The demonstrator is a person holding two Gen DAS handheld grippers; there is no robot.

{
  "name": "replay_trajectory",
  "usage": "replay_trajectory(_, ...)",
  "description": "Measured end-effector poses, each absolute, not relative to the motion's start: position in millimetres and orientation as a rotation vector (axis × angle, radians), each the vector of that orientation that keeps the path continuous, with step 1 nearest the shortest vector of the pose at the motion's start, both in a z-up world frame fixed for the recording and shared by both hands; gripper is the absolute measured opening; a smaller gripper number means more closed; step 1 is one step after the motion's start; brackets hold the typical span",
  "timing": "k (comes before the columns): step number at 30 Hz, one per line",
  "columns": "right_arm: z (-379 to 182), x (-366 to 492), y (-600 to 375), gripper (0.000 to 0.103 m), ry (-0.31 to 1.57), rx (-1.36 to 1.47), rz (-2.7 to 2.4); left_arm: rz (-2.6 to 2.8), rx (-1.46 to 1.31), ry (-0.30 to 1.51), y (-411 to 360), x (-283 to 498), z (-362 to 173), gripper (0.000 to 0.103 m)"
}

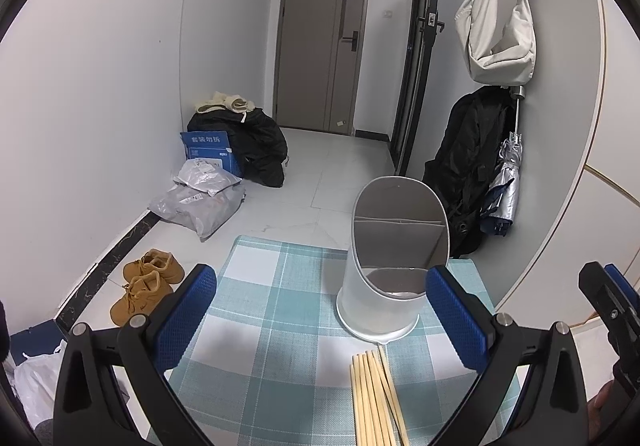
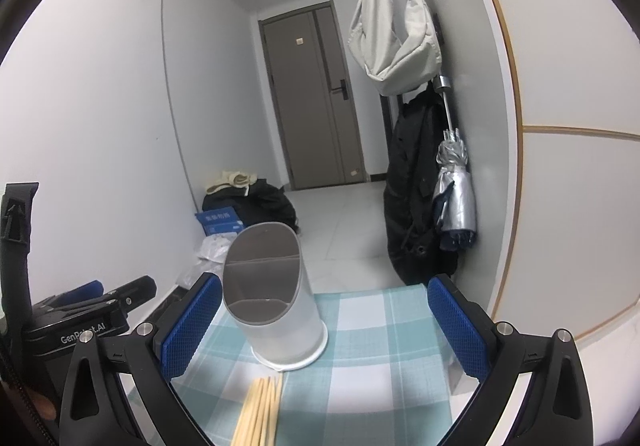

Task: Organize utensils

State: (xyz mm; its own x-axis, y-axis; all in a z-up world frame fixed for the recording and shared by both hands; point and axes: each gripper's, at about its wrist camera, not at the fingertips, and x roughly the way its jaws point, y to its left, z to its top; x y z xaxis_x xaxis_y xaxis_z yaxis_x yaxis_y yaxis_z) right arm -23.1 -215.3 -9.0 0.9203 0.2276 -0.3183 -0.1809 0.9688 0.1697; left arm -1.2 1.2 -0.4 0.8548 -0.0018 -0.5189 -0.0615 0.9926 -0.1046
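Holding both tools level over the teal-and-white checked tablecloth (image 1: 276, 298), I have nothing gripped yet. My left gripper (image 1: 320, 320) has its blue pads spread wide with only cloth between them, and my right gripper (image 2: 324, 326) is equally wide apart and empty.

A bundle of pale wooden chopsticks (image 1: 374, 398) lies flat on the cloth at the near edge, tips pointing toward the white plastic utensil holder with a slanted oval mouth and a grey divider inside (image 1: 394, 258). The tips sit just short of the holder's base, and it stands upright at the far side of the table. In the left view the sticks lie toward my right pad; in the right view they lie left of centre, so they rest between the two tools.

I judge the step in hand is picking up the chopsticks. To do it well I would tilt the right gripper down, straddle the bundle across its width near the middle, and close squarely so the sticks stay gathered, not fanned. Their near ends run out of frame, so I cannot be sure how many there are. The left tool could steady the holder, which looks light and easy to tip.
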Motion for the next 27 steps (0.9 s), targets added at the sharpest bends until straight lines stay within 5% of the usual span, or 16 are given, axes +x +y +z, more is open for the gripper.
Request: replay_trajectory(27, -10.0, -25.8, -212.9, 0.103, 0.349, 0.142, 0.273, 0.044, -0.102, 0.551, -0.4, -3.3, -3.2, 0.102)
